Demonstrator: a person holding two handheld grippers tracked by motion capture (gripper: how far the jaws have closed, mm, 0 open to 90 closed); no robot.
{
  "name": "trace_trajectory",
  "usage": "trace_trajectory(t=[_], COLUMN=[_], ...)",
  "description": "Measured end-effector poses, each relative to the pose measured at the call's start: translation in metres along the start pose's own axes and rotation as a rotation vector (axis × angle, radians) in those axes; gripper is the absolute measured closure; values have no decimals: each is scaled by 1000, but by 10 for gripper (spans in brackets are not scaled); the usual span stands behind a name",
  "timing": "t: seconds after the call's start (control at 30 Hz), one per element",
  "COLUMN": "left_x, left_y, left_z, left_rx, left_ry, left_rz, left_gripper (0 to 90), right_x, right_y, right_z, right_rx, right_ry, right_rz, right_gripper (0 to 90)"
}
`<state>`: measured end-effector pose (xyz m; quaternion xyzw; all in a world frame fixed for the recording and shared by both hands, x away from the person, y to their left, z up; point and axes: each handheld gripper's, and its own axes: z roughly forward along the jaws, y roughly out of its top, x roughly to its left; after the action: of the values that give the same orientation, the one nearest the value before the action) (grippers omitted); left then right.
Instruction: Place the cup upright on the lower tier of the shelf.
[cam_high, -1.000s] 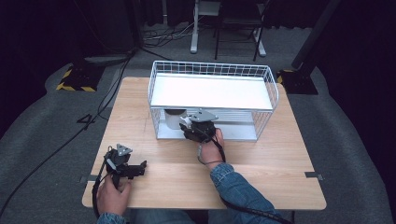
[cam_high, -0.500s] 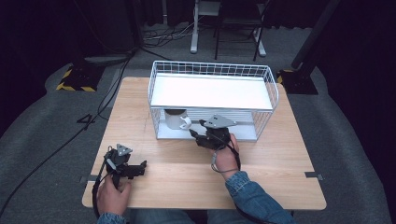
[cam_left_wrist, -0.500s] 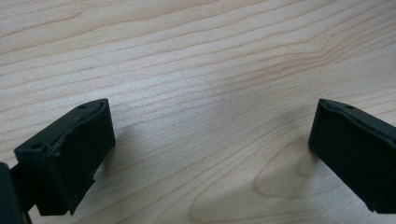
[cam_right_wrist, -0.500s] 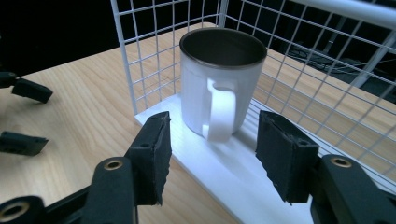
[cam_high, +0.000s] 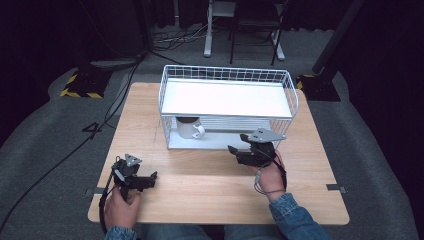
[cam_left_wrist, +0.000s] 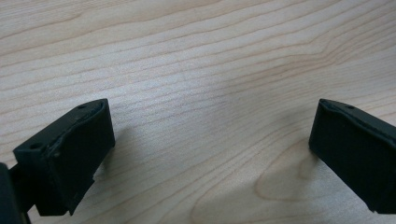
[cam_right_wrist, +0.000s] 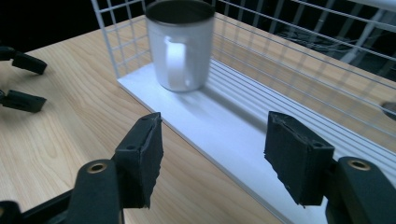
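Because the mug (cam_high: 189, 127) stood on the lower shelf of the white wire rack (cam_high: 227, 75), tucked under the top shelf at its left end, it could probably be reached only from the open front, and the right gripper (cam_high: 242, 152) was held just in front of that opening, low over the table (cam_high: 210, 180), jaws wide apart and empty. From the right gripper view the mug (cam_right_wrist: 180, 44) sat ahead and a little to one side of the gap between the jaws, well clear of both, so nothing was being gripped.

The left gripper (cam_high: 146, 180) rested near the table's front left corner, well apart from the rack, likely parked out of the way; its own view showed both jaws spread wide over bare wood grain, holding nothing.

The mug looked white or pale silver with a dark inside, upright, its handle turned toward the open front of the rack and slightly to the right. It appeared empty as far as could be told, though its bottom was hidden. It stood on the slatted white base, close to the left wire wall without clearly touching it.
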<state>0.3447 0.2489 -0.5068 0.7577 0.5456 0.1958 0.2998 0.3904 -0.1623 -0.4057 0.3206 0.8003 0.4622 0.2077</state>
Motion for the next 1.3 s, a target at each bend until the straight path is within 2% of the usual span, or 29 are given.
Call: trace_trajectory(t=[0.2,0.33,0.5,0.63,0.8,0.93,1.03,1.3], left_x=[0,0,0,0,0,0,0,0], left_y=[0,0,0,0,0,0,0,0], left_z=[0,0,0,0,0,0,0,0], left_rx=[0,0,0,0,0,0,0,0], left_ry=[0,0,0,0,0,0,0,0], left_rz=[1,0,0,1,1,1,1,0], left_gripper=[5,5,5,5,5,5,5,5], right_x=[-22,-37,-50,-56,-61,-66,-69,-77], right_y=[-17,-28,-40,-51,-64,-75,-85,-110], right_z=[-28,-43,-53,-55,-55,-57,-56,-55], right_rx=[9,33,71,105,164,196,241,312], right_ry=[-45,-60,-39,-34,-49,-55,-66,-75], right_rz=[44,77,135,164,170,168,162,216], right_gripper=[345,297,208,143,78,70,70,69])
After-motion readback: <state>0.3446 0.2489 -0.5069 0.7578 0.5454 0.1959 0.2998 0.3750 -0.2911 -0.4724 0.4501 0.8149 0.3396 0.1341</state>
